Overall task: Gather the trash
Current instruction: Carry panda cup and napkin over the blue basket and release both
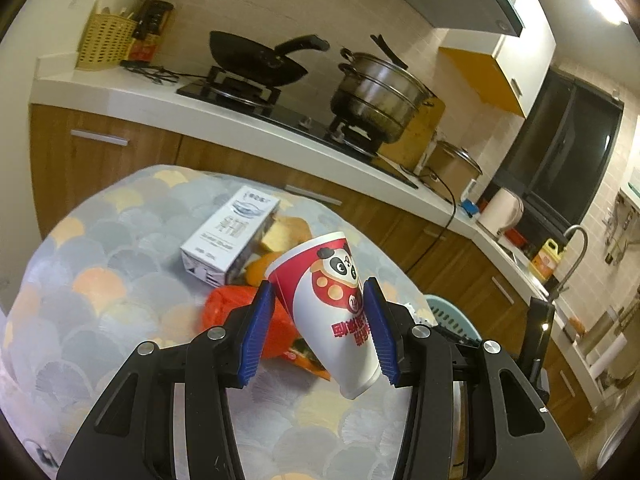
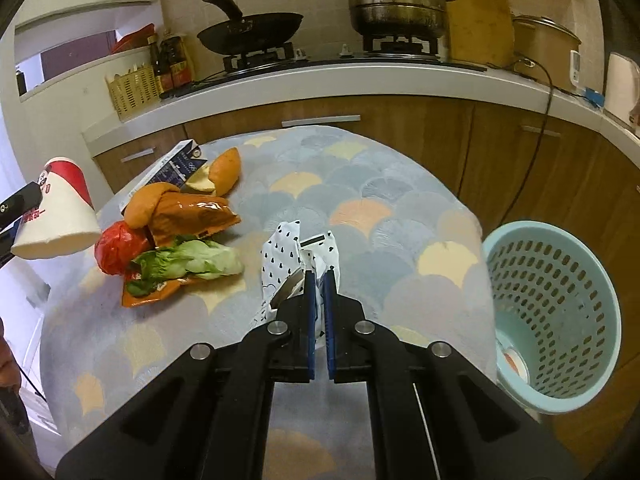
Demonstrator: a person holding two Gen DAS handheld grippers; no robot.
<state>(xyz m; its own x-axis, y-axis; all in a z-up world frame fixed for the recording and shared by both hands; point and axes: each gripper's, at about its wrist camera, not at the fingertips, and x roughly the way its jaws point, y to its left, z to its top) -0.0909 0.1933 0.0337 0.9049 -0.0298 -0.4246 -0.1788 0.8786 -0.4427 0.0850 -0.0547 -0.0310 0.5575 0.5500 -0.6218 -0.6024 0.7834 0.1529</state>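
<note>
The paper cup [image 1: 332,312], white with a red band and a panda print, is held tilted between the blue pads of the left gripper [image 1: 320,332], its mouth pointing up and away and its base toward the camera. In the right wrist view the same cup [image 2: 56,216] hangs in the air beside the left edge of the tabletop [image 2: 360,200], clear of the cloth.

The right gripper [image 2: 319,292] is clamped on a crumpled white wrapper with black dots [image 2: 288,256], its two pads nearly touching with the wrapper pinched between them; the wrapper looks lifted just off the cloth, though the angle makes that hard to judge.

The rest of the trash lies in a loose heap on the tabletop: a milk carton [image 1: 228,236] on its side at the back, pieces of orange peel [image 2: 224,172] just beside it, an orange snack bag [image 2: 192,216], a red plastic bag [image 2: 116,248] and some green leaf vegetable [image 2: 192,260] lying across the snack bag's lower part.

A pale blue perforated bin [image 2: 560,320] stands on the floor just off the right edge of the tabletop, with a scrap at its bottom. Behind, on the kitchen counter, a black wok [image 2: 252,32] and a steel steamer pot [image 2: 396,4] sit on the stove.
</note>
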